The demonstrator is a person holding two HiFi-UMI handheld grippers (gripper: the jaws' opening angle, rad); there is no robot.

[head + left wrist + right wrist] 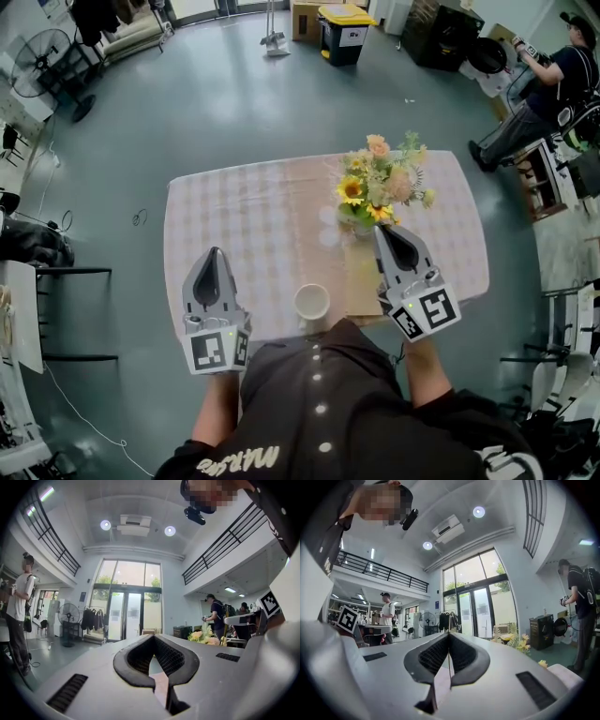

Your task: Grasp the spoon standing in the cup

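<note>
A white cup (311,302) stands near the front edge of the checked table (253,202), and from the head view no spoon shows in it. My left gripper (214,251) is held to the left of the cup, its jaws together and nothing between them. My right gripper (387,228) is to the cup's right, beside the flowers, also shut and empty. In the left gripper view the left gripper (153,636) points level across the room, and in the right gripper view the right gripper (449,633) does the same. Neither gripper view shows the cup.
A vase of flowers (380,183) stands right of the table's centre on a wooden board (362,277). A person (544,84) works at the far right. A black bin with a yellow lid (344,33) and a fan (52,70) stand far off on the floor.
</note>
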